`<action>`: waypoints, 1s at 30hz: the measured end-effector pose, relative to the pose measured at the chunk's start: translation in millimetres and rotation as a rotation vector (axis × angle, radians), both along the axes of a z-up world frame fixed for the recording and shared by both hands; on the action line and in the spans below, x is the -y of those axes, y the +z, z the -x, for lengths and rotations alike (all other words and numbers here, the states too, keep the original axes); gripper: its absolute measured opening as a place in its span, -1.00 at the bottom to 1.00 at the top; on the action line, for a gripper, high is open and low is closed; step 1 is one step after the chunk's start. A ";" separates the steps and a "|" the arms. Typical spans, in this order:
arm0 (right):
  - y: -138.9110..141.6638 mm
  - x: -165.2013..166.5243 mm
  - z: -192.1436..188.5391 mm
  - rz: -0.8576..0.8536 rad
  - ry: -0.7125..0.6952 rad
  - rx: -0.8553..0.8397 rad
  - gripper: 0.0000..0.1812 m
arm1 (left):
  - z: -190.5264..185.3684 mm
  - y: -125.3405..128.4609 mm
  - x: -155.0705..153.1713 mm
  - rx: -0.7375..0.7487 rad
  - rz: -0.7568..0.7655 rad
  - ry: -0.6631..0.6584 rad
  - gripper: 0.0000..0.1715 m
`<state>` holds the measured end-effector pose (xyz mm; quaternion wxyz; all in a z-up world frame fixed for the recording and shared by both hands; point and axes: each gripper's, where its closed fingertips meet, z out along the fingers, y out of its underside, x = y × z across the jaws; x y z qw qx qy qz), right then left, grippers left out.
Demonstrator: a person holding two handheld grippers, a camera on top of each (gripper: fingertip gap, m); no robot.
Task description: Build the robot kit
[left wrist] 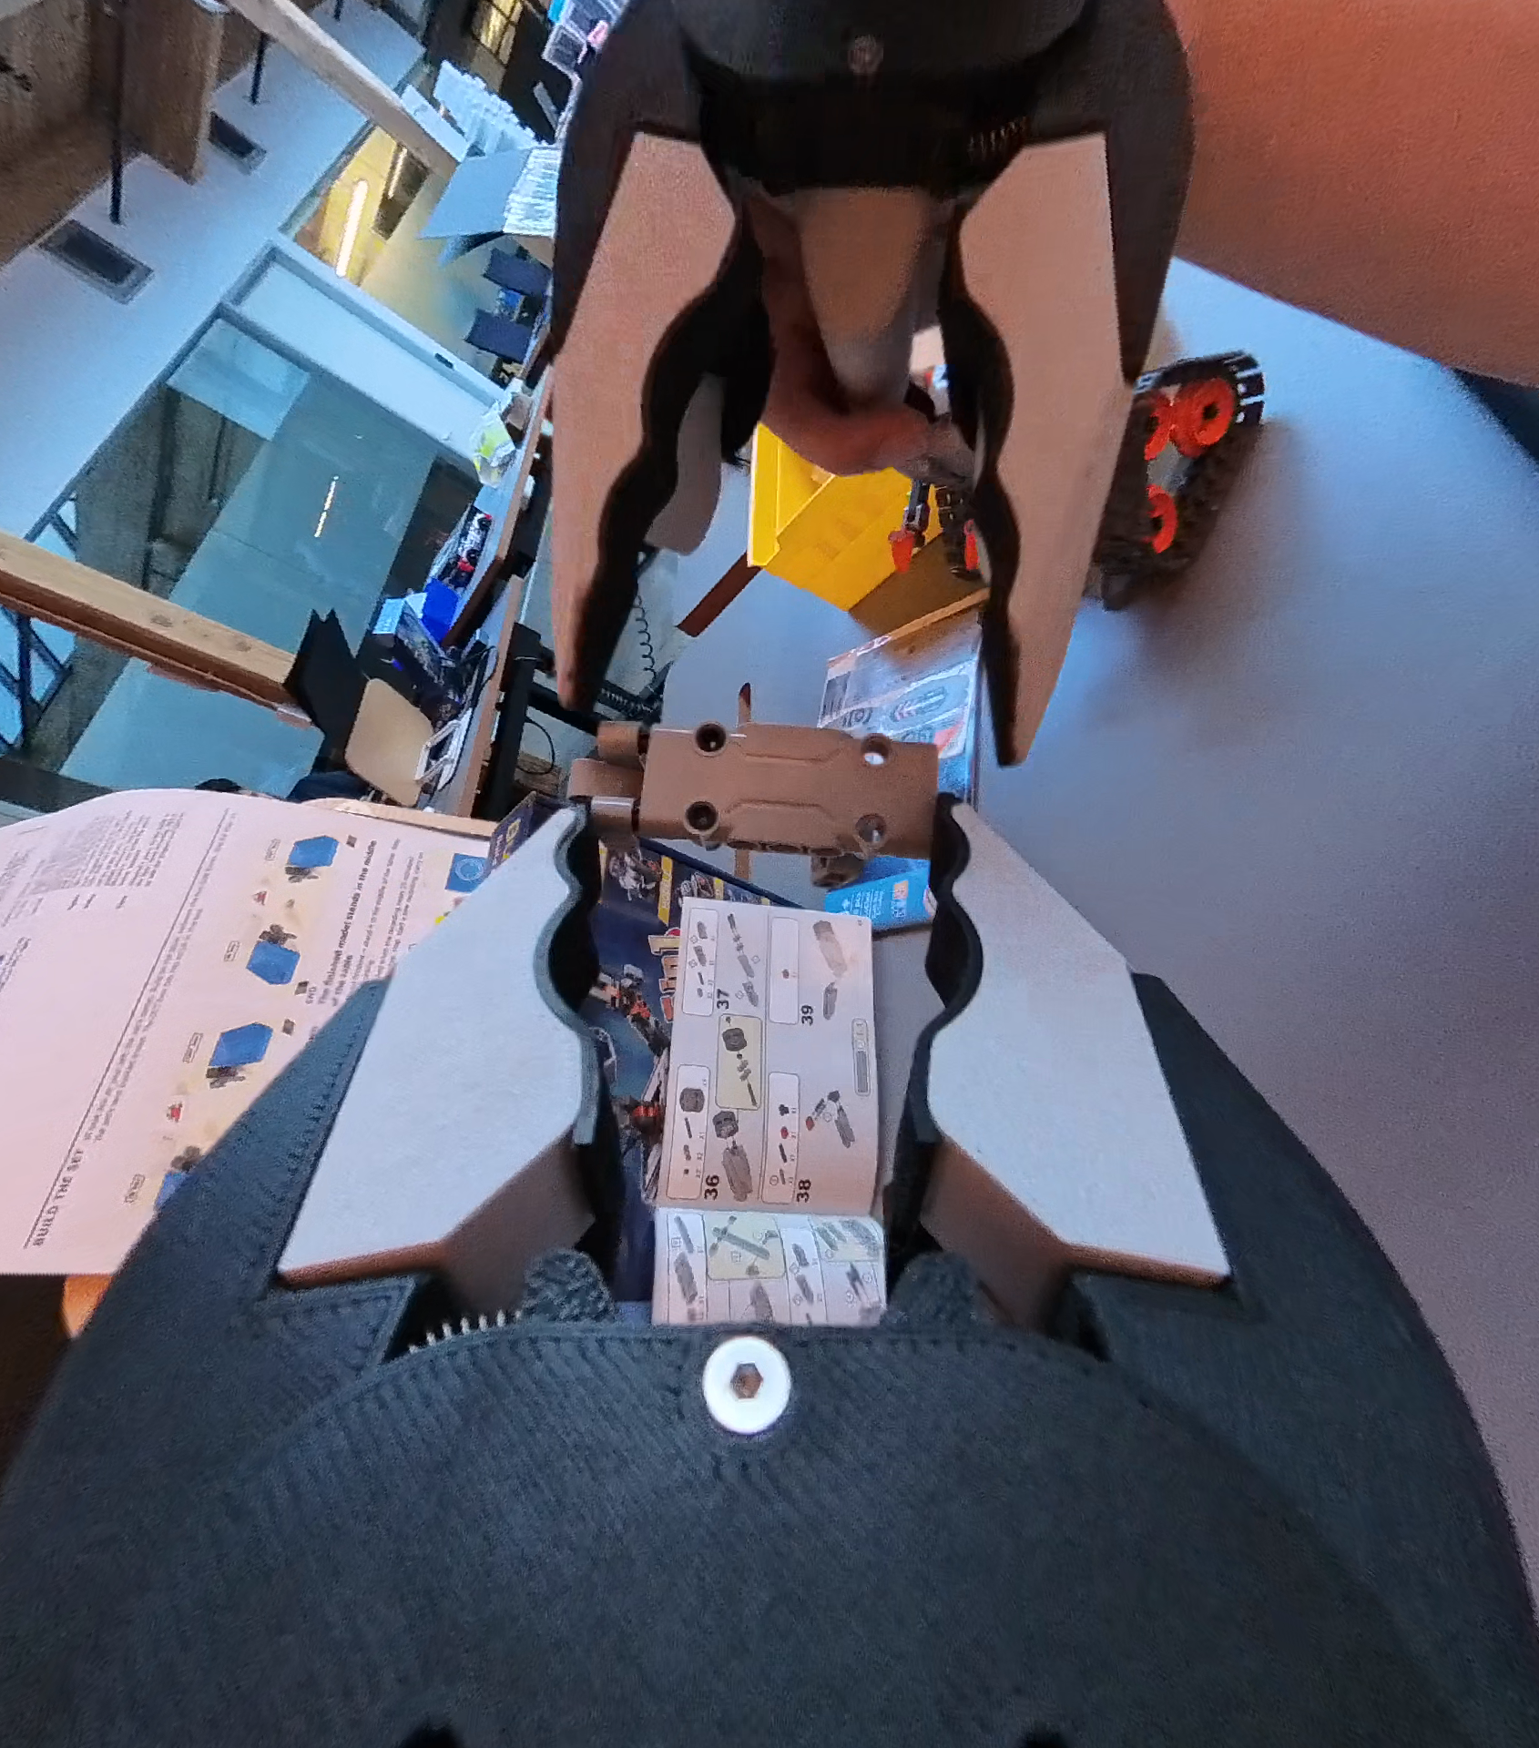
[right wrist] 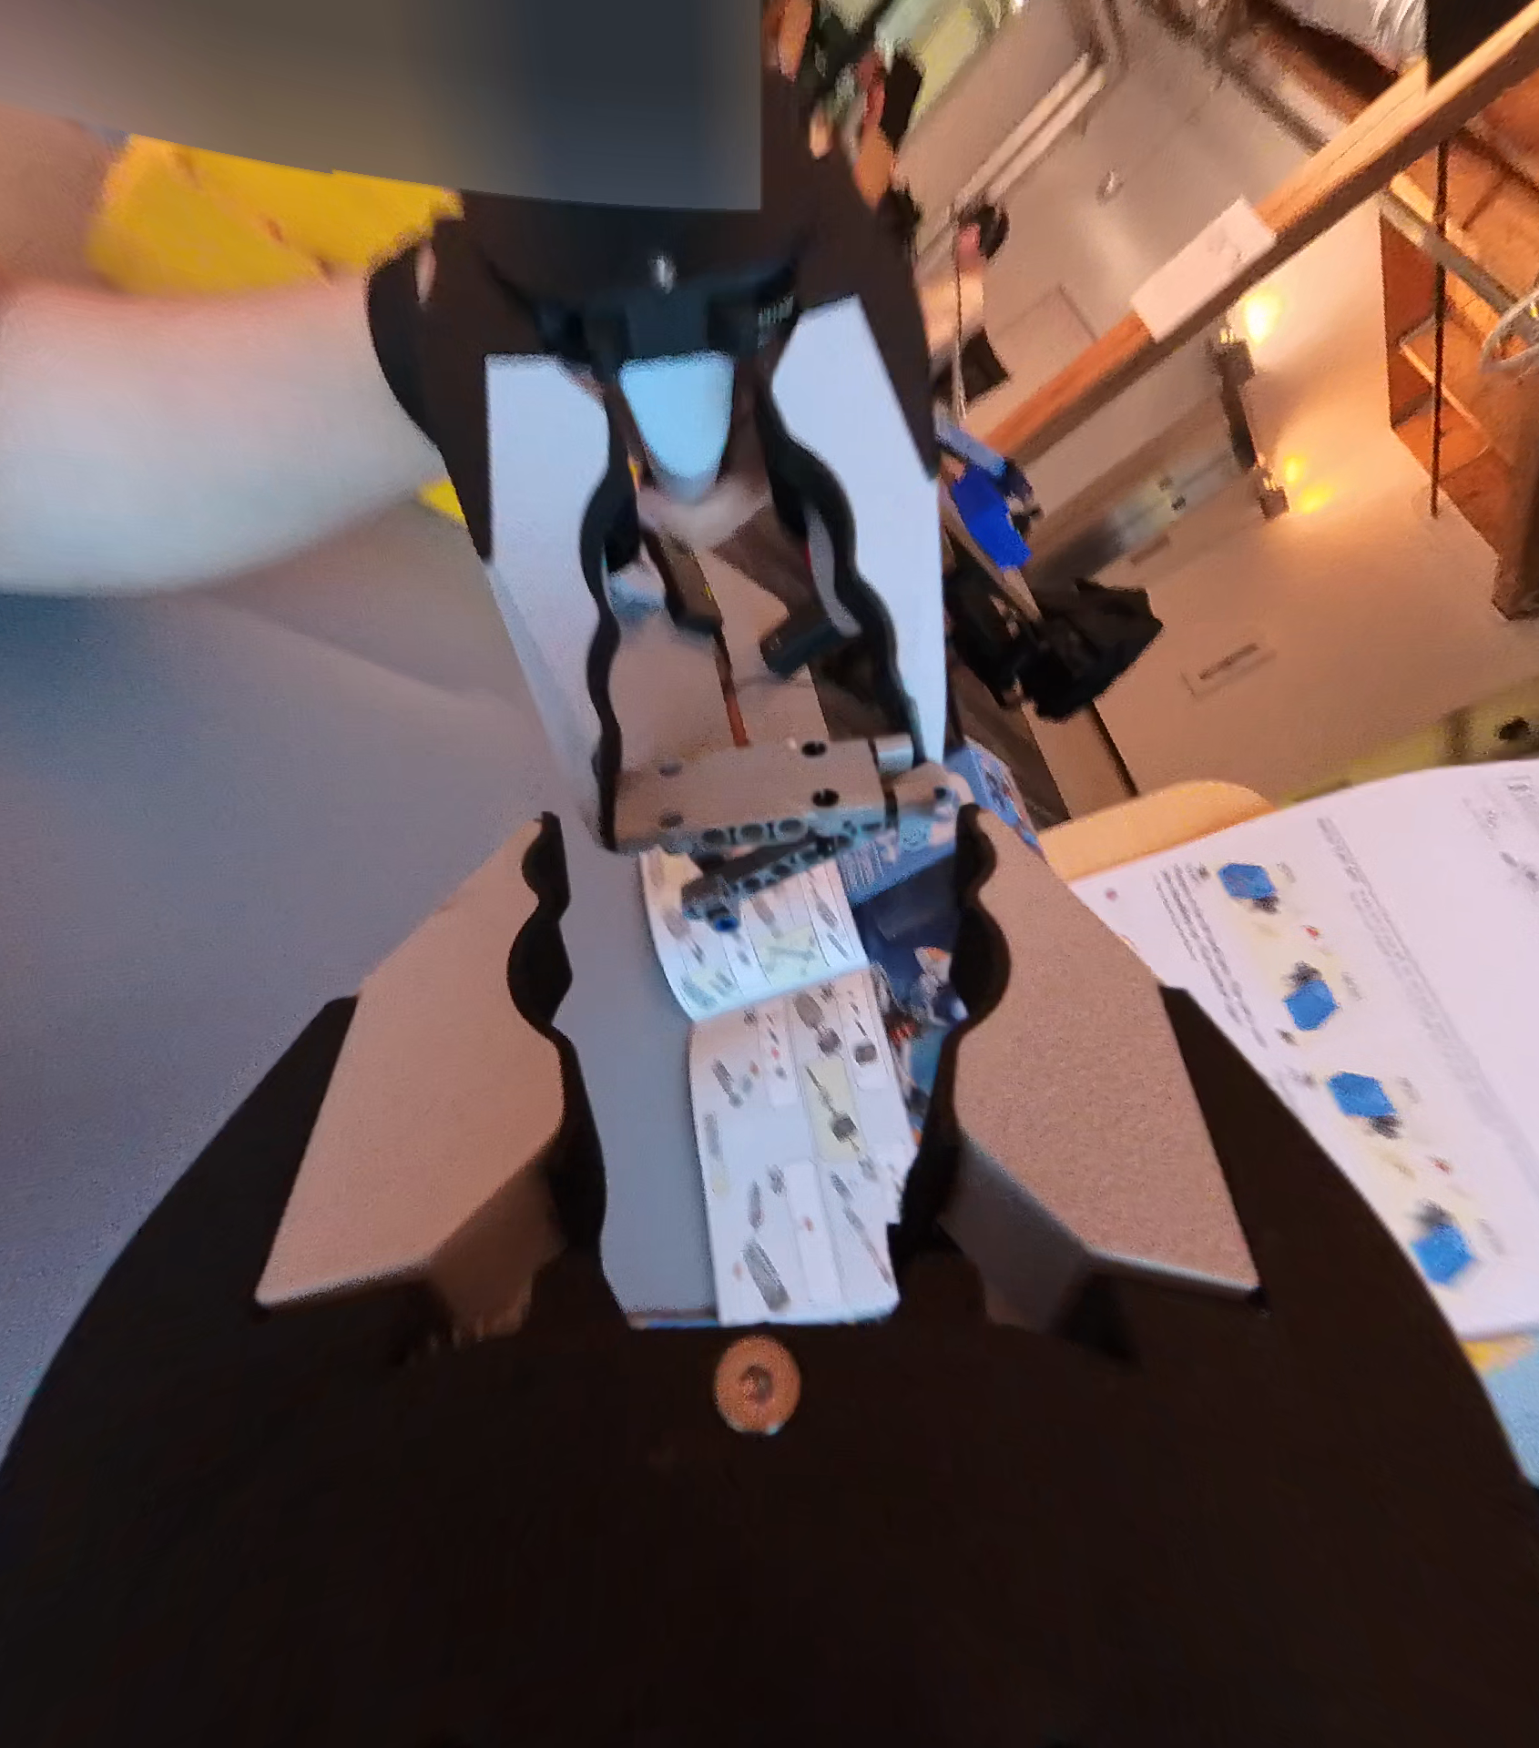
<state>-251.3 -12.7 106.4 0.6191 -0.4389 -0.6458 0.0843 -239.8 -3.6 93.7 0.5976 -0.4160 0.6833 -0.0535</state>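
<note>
Left wrist view only: tracked model vehicle [left wrist: 1187,473] with red wheels, far right on the grey table [left wrist: 1371,899], plus a yellow bin [left wrist: 827,530]; its contents can't be made out. Left gripper [left wrist: 761,832] clamps the grey motor block [left wrist: 775,799] at its fingertips, above the open instruction booklet [left wrist: 775,1059]. Right wrist view only: perforated grey beam [right wrist: 747,837] under that block. Right gripper [right wrist: 761,832] gapes wide, tips flanking the block, apparently not touching. Printed sheet [right wrist: 1371,1022] lies right.
</note>
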 end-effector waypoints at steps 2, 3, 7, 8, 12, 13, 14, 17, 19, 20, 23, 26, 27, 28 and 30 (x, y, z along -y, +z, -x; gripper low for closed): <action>-2.1 -4.4 1.5 -0.063 -0.066 0.064 -0.13 | 3.0 -0.6 5.8 -0.018 -0.019 -0.003 -0.19; -1.9 -3.2 2.7 -0.077 -0.069 0.079 -0.21 | 3.9 0.1 7.3 -0.025 -0.038 0.001 -0.20; 0.6 1.1 7.1 -0.103 -0.071 0.097 -0.25 | 7.6 4.7 10.5 -0.027 -0.067 0.013 -0.20; 0.9 2.5 8.6 -0.104 -0.069 0.097 -0.19 | 8.1 3.4 12.4 -0.035 -0.063 0.006 -0.20; -1.6 8.3 11.5 -0.121 -0.060 0.123 -0.23 | 8.5 0.7 17.4 -0.053 -0.064 -0.008 -0.20; -0.7 9.0 11.6 -0.127 -0.061 0.121 -0.24 | 8.7 1.7 17.9 -0.049 -0.064 -0.006 -0.20; -0.7 10.9 11.7 -0.119 -0.057 0.120 -0.24 | 8.7 1.9 19.3 -0.047 -0.061 -0.011 -0.20; 2.0 13.3 12.4 -0.126 -0.055 0.116 -0.24 | 8.6 3.9 21.9 -0.037 -0.060 -0.022 -0.20; 2.1 12.6 14.1 -0.103 -0.065 0.111 -0.24 | 9.7 4.7 21.6 -0.037 -0.056 -0.019 -0.20; 1.3 11.6 15.2 -0.087 -0.074 0.113 -0.24 | 10.6 4.2 21.0 -0.041 -0.051 -0.016 -0.20; -0.2 10.9 18.7 -0.086 -0.093 0.132 -0.26 | 14.5 3.0 20.1 -0.050 -0.042 -0.014 -0.20; 1.3 14.9 18.4 -0.076 -0.089 0.131 -0.27 | 14.2 4.6 24.1 -0.040 -0.028 -0.031 -0.20; -0.6 15.4 17.5 -0.074 -0.092 0.144 -0.28 | 13.4 3.2 25.0 -0.046 -0.019 -0.032 -0.20; -2.5 15.0 16.3 -0.074 -0.101 0.159 -0.28 | 12.6 1.4 25.0 -0.055 -0.015 -0.028 -0.21; -4.4 12.9 14.1 -0.085 -0.118 0.179 -0.29 | 10.4 -0.8 23.1 -0.063 -0.029 -0.020 -0.22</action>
